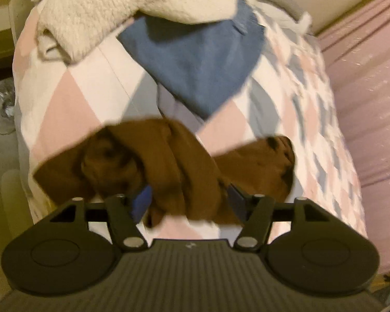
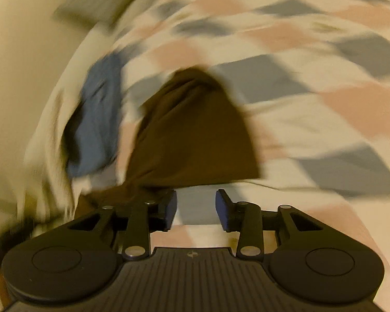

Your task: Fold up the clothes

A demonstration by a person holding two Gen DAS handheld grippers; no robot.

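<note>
On the bed (image 1: pixel 72 98), near its left edge in the left wrist view, a cream fleece garment (image 1: pixel 111 7) lies in a heap at the far end, and a blue garment (image 1: pixel 195 59) lies partly under it, toward the middle of the checked cover. These two seem to wait for their turn, so they are kept away from the working place at the near edge.

Closer to the near edge, the left gripper (image 1: pixel 189 202) has its jaws closed around a thick bunch of the brown garment (image 1: pixel 169 161). The cloth fills the whole gap between the blue pads, so the hold looks firm. The brown garment is crumpled and twisted, with one end hanging to the left of the gripper and the other end spreading to the right. Its long axis runs about across the view, roughly along the near edge of the bed. I think it is held in the middle in order to lift it and shake it out before it is spread flat.

To the right, the right gripper (image 2: pixel 196 208) has its jaws partly open and holds nothing; only the cover shows between its pads. In this blurred view the brown garment (image 2: pixel 195 130) lies just ahead of it, pointing away. Probably this gripper is going to take a free edge.
</note>
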